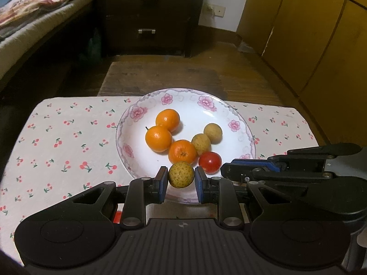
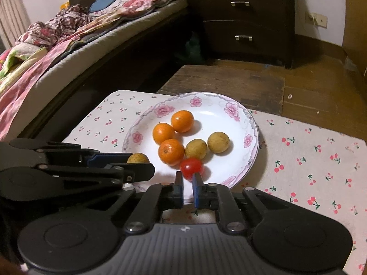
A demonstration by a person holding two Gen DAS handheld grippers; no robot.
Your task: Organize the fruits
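A white plate with a pink flower rim [image 1: 190, 92] [image 2: 206, 95] stands on a cherry-print cloth [image 1: 68, 137]. Three oranges [image 1: 182, 151] [image 2: 170, 151] and two yellow-brown round fruits [image 1: 201, 142] [image 2: 196, 148] lie on it. Over the plate's near rim my left gripper [image 1: 181, 178] [image 2: 142, 162] is shut on a speckled yellow-green fruit [image 1: 181, 174] [image 2: 137, 158]. Just to its right, my right gripper [image 2: 188, 177] [image 1: 226, 168] is shut on a red cherry tomato [image 2: 191, 166] [image 1: 210, 162] at the plate's near edge. The two grippers stand close side by side.
The cloth [image 2: 309, 160] covers a low wooden table [image 2: 229, 80] whose bare far end shows behind the plate. A bed with bedding [image 2: 57, 45] runs along the left, a dark drawer chest [image 1: 146, 16] stands at the back, and yellow cupboard doors [image 1: 321, 34] line the right.
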